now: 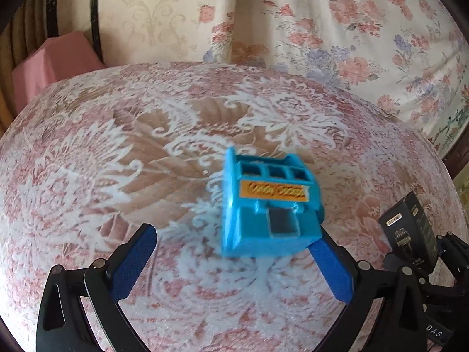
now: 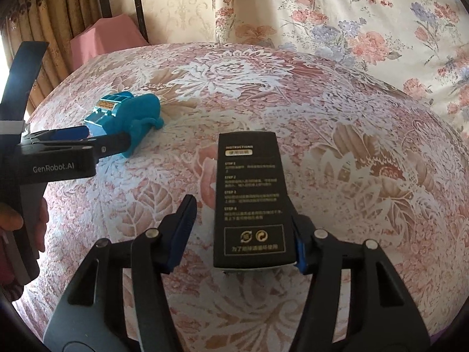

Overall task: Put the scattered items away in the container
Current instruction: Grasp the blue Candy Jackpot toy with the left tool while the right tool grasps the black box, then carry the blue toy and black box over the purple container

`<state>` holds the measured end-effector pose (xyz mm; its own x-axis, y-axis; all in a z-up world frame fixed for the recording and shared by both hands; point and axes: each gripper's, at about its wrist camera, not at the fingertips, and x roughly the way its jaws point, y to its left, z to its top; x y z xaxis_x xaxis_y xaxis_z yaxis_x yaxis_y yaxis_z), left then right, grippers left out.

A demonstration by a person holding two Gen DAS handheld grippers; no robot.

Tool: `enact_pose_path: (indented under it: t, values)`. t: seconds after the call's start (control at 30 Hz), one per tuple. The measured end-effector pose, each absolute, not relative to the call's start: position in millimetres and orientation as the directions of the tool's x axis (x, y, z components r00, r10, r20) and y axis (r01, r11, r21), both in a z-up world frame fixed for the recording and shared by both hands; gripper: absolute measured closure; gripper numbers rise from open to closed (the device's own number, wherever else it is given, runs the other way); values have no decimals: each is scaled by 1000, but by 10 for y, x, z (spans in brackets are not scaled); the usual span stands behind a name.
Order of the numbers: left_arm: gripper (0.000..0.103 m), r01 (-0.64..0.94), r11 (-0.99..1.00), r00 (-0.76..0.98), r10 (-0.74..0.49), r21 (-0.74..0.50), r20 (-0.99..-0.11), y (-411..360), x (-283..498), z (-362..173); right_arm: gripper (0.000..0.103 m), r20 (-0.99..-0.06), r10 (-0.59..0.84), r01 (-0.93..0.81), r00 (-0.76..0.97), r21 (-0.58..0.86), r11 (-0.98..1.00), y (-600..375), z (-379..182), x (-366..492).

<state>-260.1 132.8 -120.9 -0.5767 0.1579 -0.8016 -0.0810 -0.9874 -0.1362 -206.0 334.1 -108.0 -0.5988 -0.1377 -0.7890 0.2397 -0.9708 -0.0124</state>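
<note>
Pickup is in hand: right gripper (image 2: 243, 231) brackets the black box (image 2: 252, 199), one pad touching, the other clear, while left gripper (image 1: 234, 261), spread wide, frames the blue toy (image 1: 269, 205); squeezing comes next.

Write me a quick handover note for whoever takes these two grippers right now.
Left gripper: open, blue toy against one finger only.
Right gripper: black box between its jaws, one pad touching, a gap at the other; no grip yet.
Both items are on the floral cloth. No container is in view.
Done: nothing stowed.
Left: grasp both, find the container, drop them in.
</note>
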Motion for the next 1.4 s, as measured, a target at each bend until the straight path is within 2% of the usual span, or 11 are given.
enact_pose_path:
  t: [0.43,0.5,0.57,0.63,0.7,0.83,1.4]
  values:
    - [1,-120,-988,-592,146,-93,-793,1426,-2704,-1280,45,-788,-107,236,-606,-50,-970,3340,-1085,-2089]
    - [7,-141,-986,-599,152,-84,-786,1430,-2683,-1276,55,-785,-94,229,-612,-62,-971,3341,-1087,-2093]
    - [23,-164,-985,-599,148,-60,-787,1456,-2661,-1262,57,-783,-95,219,-614,-54,-974,3359,-1083,-2096]
    - [32,-190,-981,-597,141,-31,-790,1489,-2637,-1248,58,-784,-95,216,-613,-51,-975,3367,-1078,-2094]
    - [35,-218,-976,-596,143,-13,-790,1491,-2616,-1247,58,-785,-95,214,-612,-49,-975,3372,-1074,-2093]
    - [47,-251,-968,-596,171,-21,-785,1408,-2606,-1238,58,-784,-88,209,-614,-54,-976,3360,-1075,-2089]
    - [48,-305,-946,-606,279,-107,-745,1288,-2520,-1203,61,-767,-80,193,-636,-58,-979,3347,-1060,-2053]
